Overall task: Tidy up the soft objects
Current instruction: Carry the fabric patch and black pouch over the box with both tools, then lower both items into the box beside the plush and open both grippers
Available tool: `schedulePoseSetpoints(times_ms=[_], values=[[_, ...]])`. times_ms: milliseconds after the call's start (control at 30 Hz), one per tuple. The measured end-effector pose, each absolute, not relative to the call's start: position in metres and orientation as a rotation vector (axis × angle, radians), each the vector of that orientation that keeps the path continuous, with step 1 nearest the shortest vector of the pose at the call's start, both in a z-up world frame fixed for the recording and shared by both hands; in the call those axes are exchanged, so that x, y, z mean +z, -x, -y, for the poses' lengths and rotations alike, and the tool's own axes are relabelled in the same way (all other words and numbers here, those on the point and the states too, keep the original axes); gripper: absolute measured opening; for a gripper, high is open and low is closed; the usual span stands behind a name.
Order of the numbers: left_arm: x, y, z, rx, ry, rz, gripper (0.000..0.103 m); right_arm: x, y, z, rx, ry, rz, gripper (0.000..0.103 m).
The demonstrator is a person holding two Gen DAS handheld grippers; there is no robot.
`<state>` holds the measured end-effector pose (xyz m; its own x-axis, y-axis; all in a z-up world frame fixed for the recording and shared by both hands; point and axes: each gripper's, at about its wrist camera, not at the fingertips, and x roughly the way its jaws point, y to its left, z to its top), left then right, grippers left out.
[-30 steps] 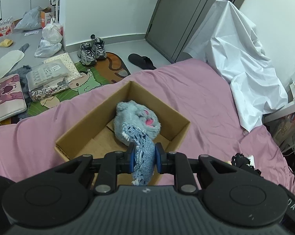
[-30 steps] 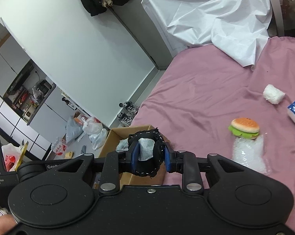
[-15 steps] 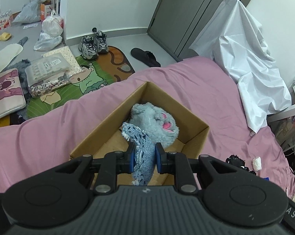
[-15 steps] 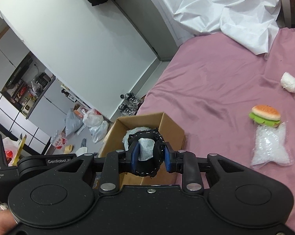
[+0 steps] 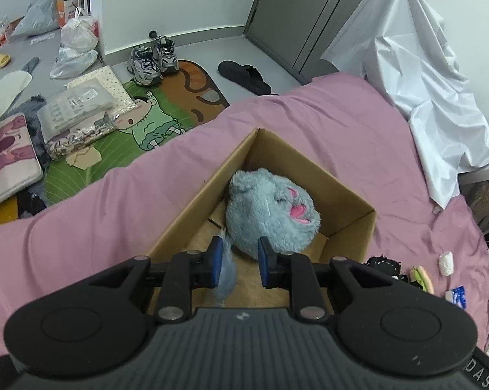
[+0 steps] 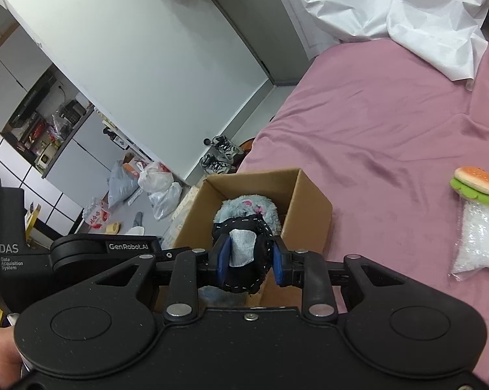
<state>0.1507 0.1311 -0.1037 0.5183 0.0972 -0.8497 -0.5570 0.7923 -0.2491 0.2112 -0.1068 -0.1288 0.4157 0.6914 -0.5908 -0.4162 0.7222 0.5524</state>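
Observation:
A cardboard box (image 5: 192, 204) stands open on the pink bed, with a grey-blue plush toy (image 5: 270, 214) inside. My left gripper (image 5: 238, 261) is open over the box; a blue denim piece (image 5: 226, 276) hangs blurred against its left pad, dropping into the box. My right gripper (image 6: 249, 256) is shut on a black soft item with a white label (image 6: 244, 253), just in front of the box (image 6: 309, 208). The plush (image 6: 247, 208) shows behind it.
A burger toy (image 6: 476, 183), a clear bag of white beads (image 6: 478, 243) and a white wad (image 5: 446, 261) lie on the pink sheet (image 6: 374, 123) to the right. White plastic sheeting (image 5: 416, 65) drapes the far corner. Shoes (image 5: 153, 58) and bags lie on the floor.
My left gripper moved closer over the box and opened, letting the denim piece go. My right gripper moved toward the box with the black item still held.

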Motion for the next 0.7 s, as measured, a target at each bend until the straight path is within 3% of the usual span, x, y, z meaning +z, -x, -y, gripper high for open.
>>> schedulePoseSetpoints(times_ms=[300,433,500,600,633,700], values=[[-0.101,-0.156,-0.146,0.411,0.542,-0.972,0.028,-0.133,-0.215,0.091,0.737,-0.342,-0.932,0.027],[-0.099,-0.155,-0.150,0.428,0.538,-0.983,0.040,-0.137,-0.215,0.083,0.740,-0.331,-0.960,0.030],[-0.097,-0.154,-0.151,0.425,0.527,-0.982,0.047,-0.137,-0.214,0.080,0.740,-0.319,-0.969,0.036],[-0.094,-0.154,-0.148,0.425,0.493,-0.987,0.057,-0.134,-0.214,0.081,0.725,-0.313,-0.965,0.060],[-0.093,-0.154,-0.147,0.429,0.485,-0.993,0.065,-0.131,-0.213,0.084,0.713,-0.315,-0.959,0.070],[-0.091,-0.153,-0.146,0.445,0.476,-0.993,0.075,-0.128,-0.212,0.088,0.698,-0.315,-0.940,0.078]])
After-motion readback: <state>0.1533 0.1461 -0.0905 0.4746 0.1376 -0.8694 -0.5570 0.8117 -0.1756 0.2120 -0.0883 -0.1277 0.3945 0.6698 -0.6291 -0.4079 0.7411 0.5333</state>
